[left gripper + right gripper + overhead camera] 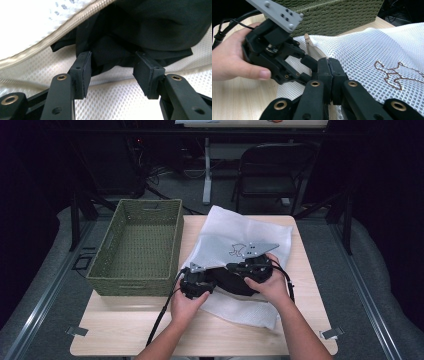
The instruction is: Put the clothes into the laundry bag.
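Observation:
A white mesh bag (235, 230) with a stitched animal outline lies on the wooden table (125, 320). A black garment (232, 282) sits in its mouth. In the left gripper view the zip edge (62, 30) is lifted over the black garment (150, 27), and the bag's lower layer lies under the jaws. My left gripper (112, 65) is open at the mouth, its pads either side of a fold without pressing it. My right gripper (329, 62) is shut on the bag's (367, 50) upper edge by the zip (308, 41). From above, the left gripper (212, 281) and right gripper (231, 267) meet at the opening.
A green woven basket (150, 202) stands on the table's left half, close behind the left hand, with its wall (332, 17) right beside the bag. A folding chair (270, 170) and a desk leg stand beyond the table. Bare wood runs along the front edge.

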A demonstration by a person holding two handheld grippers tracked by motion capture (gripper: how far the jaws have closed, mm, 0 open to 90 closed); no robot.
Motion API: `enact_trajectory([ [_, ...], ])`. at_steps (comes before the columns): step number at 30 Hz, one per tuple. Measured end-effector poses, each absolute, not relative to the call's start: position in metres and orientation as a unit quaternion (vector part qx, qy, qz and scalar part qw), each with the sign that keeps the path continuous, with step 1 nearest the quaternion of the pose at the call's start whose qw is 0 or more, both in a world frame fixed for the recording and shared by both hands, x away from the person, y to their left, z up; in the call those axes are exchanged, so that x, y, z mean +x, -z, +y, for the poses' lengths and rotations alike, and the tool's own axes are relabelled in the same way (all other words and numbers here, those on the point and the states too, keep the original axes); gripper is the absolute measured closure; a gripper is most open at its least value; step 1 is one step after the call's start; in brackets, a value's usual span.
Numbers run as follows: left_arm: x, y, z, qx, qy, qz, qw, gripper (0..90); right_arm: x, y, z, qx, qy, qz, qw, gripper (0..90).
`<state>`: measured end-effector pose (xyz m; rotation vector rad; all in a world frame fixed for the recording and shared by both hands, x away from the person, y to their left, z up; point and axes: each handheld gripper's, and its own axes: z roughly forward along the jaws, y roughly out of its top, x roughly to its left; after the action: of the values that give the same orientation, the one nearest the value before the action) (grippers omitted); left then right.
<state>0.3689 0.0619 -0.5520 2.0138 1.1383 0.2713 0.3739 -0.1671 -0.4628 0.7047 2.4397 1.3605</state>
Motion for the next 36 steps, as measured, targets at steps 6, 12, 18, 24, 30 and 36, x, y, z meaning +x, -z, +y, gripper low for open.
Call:
enact_trajectory([
  [6, 0.363, 0.551, 0.069, 0.791, -0.111, 0.453, 0.395, 49.6, 0.374, 0.463, -0.166, 0.243, -0.465, 0.841, 0.131, 89.4],
  [12, 0.366, 0.56, 0.064, 0.785, -0.107, 0.463, 0.397, 45.1, 0.373, 0.463, -0.165, 0.243, -0.465, 0.841, 0.132, 89.3],
  [18, 0.368, 0.566, 0.062, 0.791, -0.134, 0.464, 0.376, 45.2, 0.373, 0.463, -0.166, 0.242, -0.466, 0.841, 0.131, 89.3],
  [24, 0.367, 0.567, 0.071, 0.781, -0.122, 0.468, 0.396, 45.0, 0.374, 0.463, -0.166, 0.242, -0.466, 0.841, 0.131, 89.3],
  [30, 0.373, 0.572, 0.059, 0.782, -0.096, 0.451, 0.418, 43.8, 0.373, 0.463, -0.164, 0.243, -0.464, 0.842, 0.132, 89.3],
  [36, 0.377, 0.575, 0.05, 0.781, -0.081, 0.443, 0.433, 43.7, 0.373, 0.465, -0.164, 0.241, -0.464, 0.843, 0.13, 89.3],
])
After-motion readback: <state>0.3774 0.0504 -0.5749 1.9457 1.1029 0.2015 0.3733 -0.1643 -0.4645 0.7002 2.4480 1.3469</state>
